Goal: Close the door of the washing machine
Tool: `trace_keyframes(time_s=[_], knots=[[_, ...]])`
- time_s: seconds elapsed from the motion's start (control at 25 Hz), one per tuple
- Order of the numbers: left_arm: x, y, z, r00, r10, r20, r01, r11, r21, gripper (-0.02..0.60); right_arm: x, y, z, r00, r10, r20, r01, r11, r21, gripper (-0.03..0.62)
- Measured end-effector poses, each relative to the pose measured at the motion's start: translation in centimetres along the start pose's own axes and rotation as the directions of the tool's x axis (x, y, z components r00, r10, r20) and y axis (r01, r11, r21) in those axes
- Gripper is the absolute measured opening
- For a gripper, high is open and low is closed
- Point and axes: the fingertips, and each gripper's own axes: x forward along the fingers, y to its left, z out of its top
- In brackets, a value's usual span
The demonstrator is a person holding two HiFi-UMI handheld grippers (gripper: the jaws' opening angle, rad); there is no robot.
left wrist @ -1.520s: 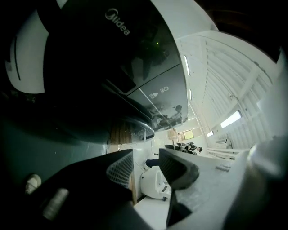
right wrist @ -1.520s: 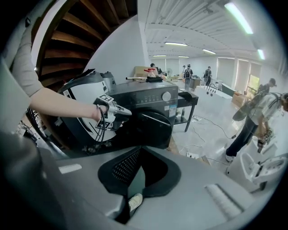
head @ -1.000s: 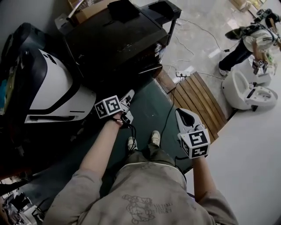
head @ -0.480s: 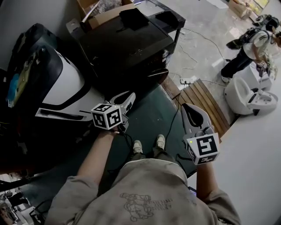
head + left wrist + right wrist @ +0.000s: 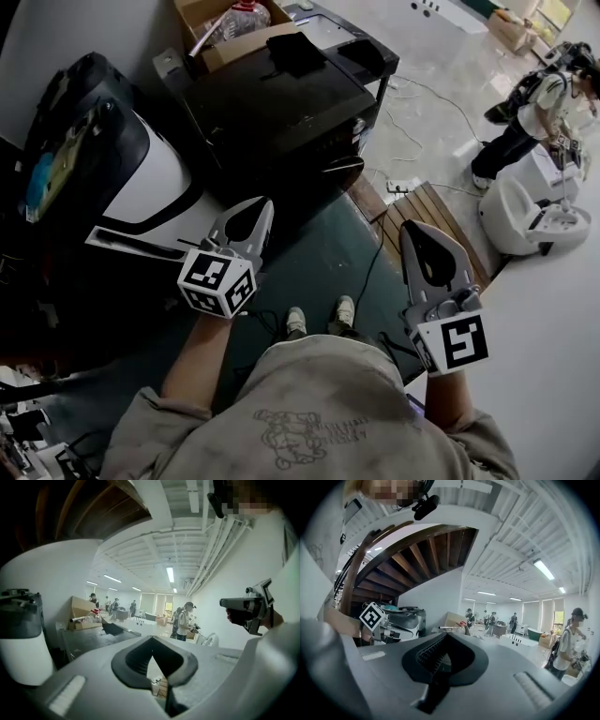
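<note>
The white-and-black washing machine (image 5: pixel 141 183) sits at the far left, with its dark rounded door (image 5: pixel 80 141) at its upper end; whether the door is shut cannot be told. A black cabinet (image 5: pixel 272 94) stands just beside it. Over the green floor mat (image 5: pixel 319 253), the left tongs (image 5: pixel 261 204) and right tongs (image 5: pixel 412 227) hover closed and empty, touching nothing.

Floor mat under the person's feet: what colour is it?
The floor mat is dark green, seen best in the head view.
</note>
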Motion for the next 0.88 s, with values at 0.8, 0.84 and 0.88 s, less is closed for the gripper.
trace_keyframes(time_s=[0.8,0.84,0.88], knots=[[-9.5,-3.0,8.2,0.969,0.171,0.180,-0.219,0.929,0.298,0.000,-1.4,3.1,4.8,0.987,0.080,0.138,-0.086,0.995,0.040,0.026],[-9.7,-2.8,8.3,0.966,0.178,0.186,-0.228,0.928,0.296,0.000,-1.2,3.3,4.5,0.987,0.091,0.131,-0.099,0.994,0.056,0.026],[-9.9,-2.6,8.4,0.964,0.182,0.193,-0.235,0.925,0.299,0.000,-1.0,3.5,4.3,0.987,0.099,0.127,-0.108,0.992,0.067,0.026]])
